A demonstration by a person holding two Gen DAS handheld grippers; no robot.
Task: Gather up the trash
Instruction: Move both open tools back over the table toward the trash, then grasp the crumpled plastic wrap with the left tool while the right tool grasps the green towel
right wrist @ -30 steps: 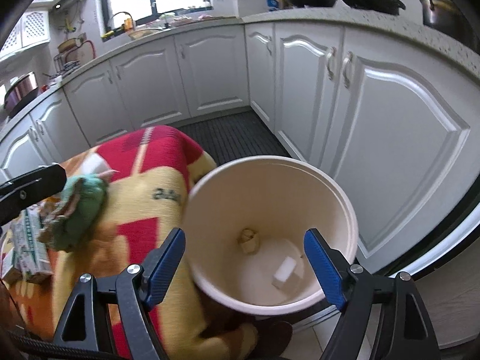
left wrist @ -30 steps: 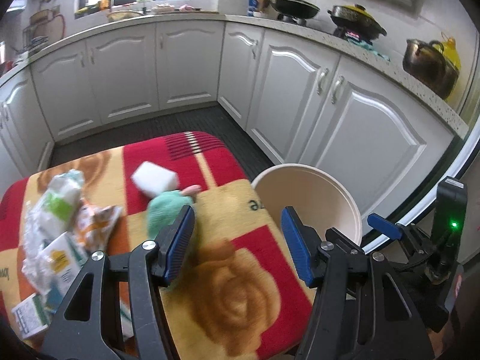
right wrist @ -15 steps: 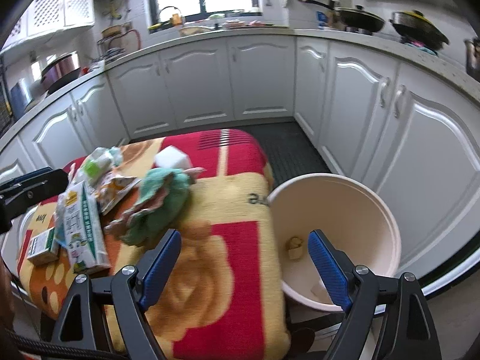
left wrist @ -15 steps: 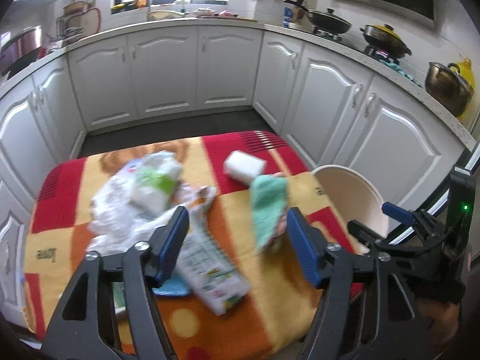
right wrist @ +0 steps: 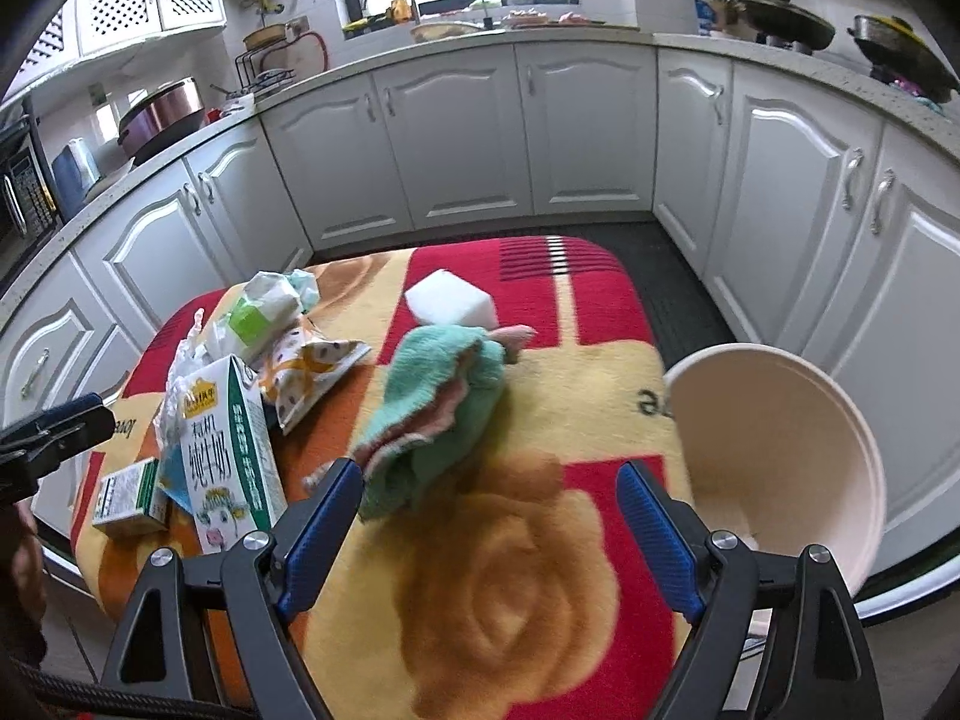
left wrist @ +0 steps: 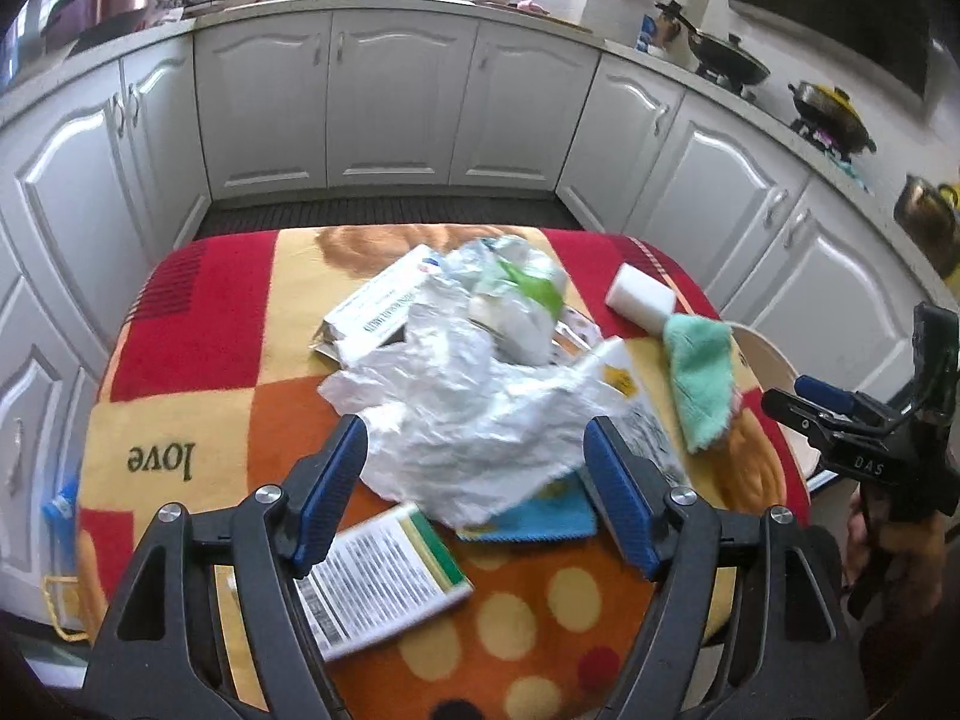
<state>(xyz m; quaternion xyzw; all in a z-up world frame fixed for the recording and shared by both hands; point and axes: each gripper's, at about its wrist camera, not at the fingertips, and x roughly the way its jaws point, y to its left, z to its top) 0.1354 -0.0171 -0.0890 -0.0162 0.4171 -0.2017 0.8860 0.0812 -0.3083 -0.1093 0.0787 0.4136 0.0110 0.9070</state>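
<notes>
Left hand-held gripper (left wrist: 474, 492) gaping wide, empty, over crumpled white plastic wrap (left wrist: 468, 414). Right hand-held gripper (right wrist: 492, 534) equally wide, empty, above fuzzy rose-print blanket (right wrist: 510, 588) on desk. Beyond: rumpled green terry cloth (right wrist: 444, 396), milk carton (right wrist: 225, 444), white foam block (right wrist: 450, 303). Round cream bin (right wrist: 774, 456) beside desk's right edge.

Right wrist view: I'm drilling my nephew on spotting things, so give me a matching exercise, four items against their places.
Things:
1. white foam block
2. green terry cloth
3. beige round bin
4. tall milk carton

Places:
a. off the table's right edge
b. far side, on the red patch
c. left side, beside a small box
d. table's middle, crumpled

Pairs: 1-b, 2-d, 3-a, 4-c
</notes>
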